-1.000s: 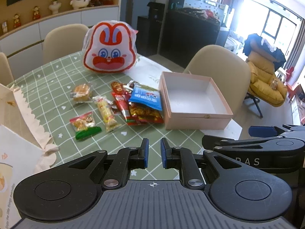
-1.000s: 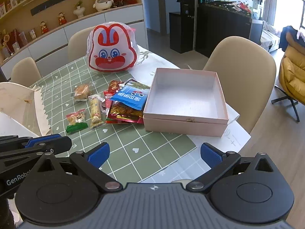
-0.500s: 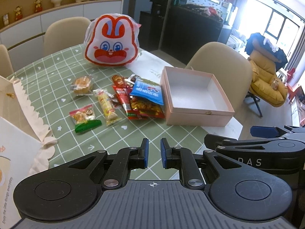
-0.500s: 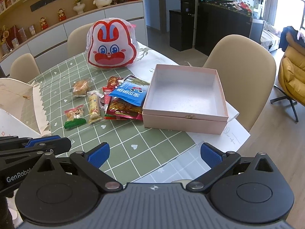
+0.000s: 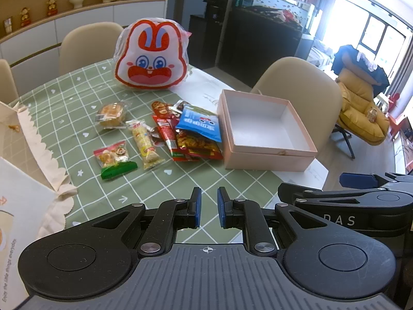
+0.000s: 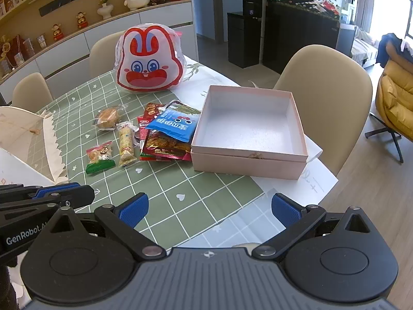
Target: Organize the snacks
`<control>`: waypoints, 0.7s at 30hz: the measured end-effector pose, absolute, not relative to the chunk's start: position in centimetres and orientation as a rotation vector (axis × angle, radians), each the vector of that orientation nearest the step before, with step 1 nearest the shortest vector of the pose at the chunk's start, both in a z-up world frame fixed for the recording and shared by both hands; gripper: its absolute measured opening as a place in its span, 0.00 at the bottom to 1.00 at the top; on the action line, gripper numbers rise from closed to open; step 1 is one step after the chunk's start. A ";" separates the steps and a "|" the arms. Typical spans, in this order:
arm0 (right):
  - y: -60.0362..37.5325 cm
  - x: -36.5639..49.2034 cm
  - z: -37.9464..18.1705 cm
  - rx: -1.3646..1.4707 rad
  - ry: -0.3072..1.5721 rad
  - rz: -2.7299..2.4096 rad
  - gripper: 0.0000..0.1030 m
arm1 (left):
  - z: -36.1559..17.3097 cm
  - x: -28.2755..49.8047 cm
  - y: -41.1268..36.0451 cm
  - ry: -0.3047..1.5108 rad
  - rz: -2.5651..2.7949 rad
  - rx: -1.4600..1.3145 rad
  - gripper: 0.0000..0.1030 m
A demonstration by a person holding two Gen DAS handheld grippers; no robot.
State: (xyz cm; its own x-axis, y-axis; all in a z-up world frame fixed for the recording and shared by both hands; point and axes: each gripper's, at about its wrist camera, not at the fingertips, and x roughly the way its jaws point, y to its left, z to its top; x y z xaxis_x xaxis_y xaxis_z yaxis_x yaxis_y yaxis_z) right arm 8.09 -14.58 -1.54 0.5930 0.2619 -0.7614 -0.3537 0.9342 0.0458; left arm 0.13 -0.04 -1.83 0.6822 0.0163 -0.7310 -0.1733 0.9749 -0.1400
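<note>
An empty pink box stands open on the table's right side. Left of it lie several snack packets: a blue packet on top of red packets, a long yellow bar, a green-edged packet and a clear-wrapped cake. My left gripper is nearly shut with a narrow gap, empty, near the table's front. My right gripper is wide open and empty, beside the left one.
A big rabbit-face bag stands behind the snacks. A white paper bag with scalloped edge sits at the left. Beige chairs surround the green checked tablecloth.
Both grippers have moved forward a little toward the snacks and box, which now look closer. The jaws of both kept their openings.
</note>
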 end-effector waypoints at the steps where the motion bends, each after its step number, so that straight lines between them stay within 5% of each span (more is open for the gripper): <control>1: -14.6 8.1 -1.5 -0.114 0.866 0.359 0.99 | -1.8 0.1 -0.1 0.815 0.107 -0.205 0.17; 21: -14.7 7.9 -1.5 -0.107 0.867 0.357 0.99 | -1.8 0.0 -0.2 0.814 0.099 -0.209 0.17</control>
